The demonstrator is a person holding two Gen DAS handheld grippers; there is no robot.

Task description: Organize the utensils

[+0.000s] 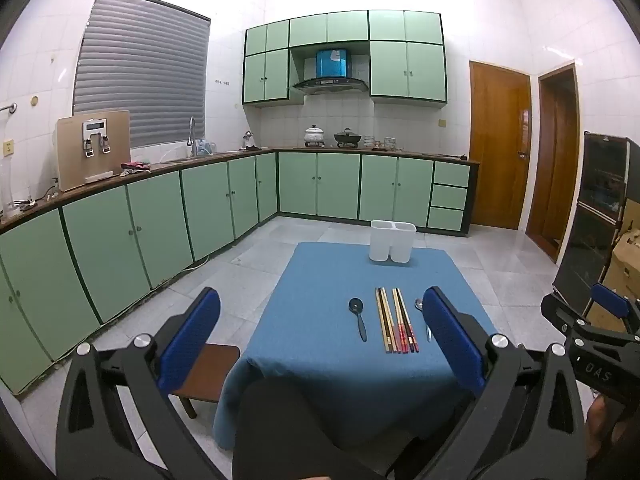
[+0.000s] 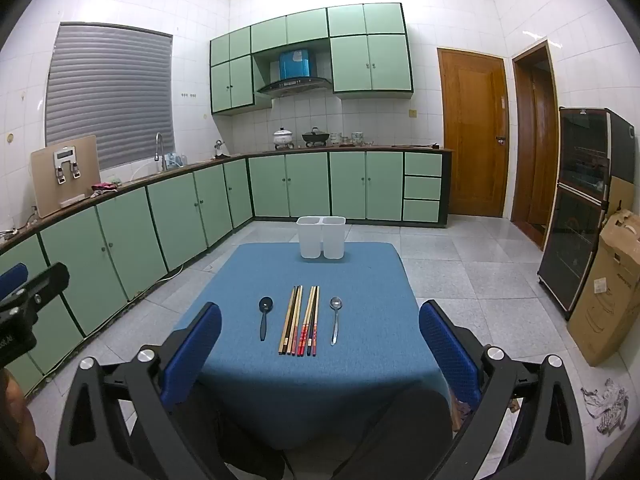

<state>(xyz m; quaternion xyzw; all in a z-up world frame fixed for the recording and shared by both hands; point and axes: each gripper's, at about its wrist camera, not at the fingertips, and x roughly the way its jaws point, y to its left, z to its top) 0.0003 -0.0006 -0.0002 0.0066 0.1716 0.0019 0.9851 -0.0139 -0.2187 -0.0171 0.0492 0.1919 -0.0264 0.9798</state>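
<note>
- Left gripper (image 1: pixel 320 336) & right gripper (image 2: pixel 320 340): both spread wide, nothing btw the blue pads, both hover short of the near table edge, tilted a bit down.
- Utensils lie in a row mid-table on the blue tablecloth (image 2: pixel 360 364), handles toward the person: black spoon (image 2: pixel 264 317) left, chopsticks (image 2: pixel 300 322) in two side-by-side bundles at centre, metal spoon (image 2: pixel 335 319) right.
- White two-compartment holder (image 2: pixel 321 237) stands upright at far edge, well apart from the row; both bins look empty, insides not fully visible.
- Handling, judged: all items light, stiff, thin, lying flat on cloth; hard to get fingers under.
- Metal spoon prob. slippery; pinch mid-handle across its width.
- Black spoon looks plastic, less slick; same mid-handle grip.
- Chopsticks touch each other, likely to roll or fan out; take near the middle, one pair at a time if poss.
- Cloth is soft, may bunch up if pads dig in.
- Holder prob. light, could tip if bumped on drop-in.
</note>
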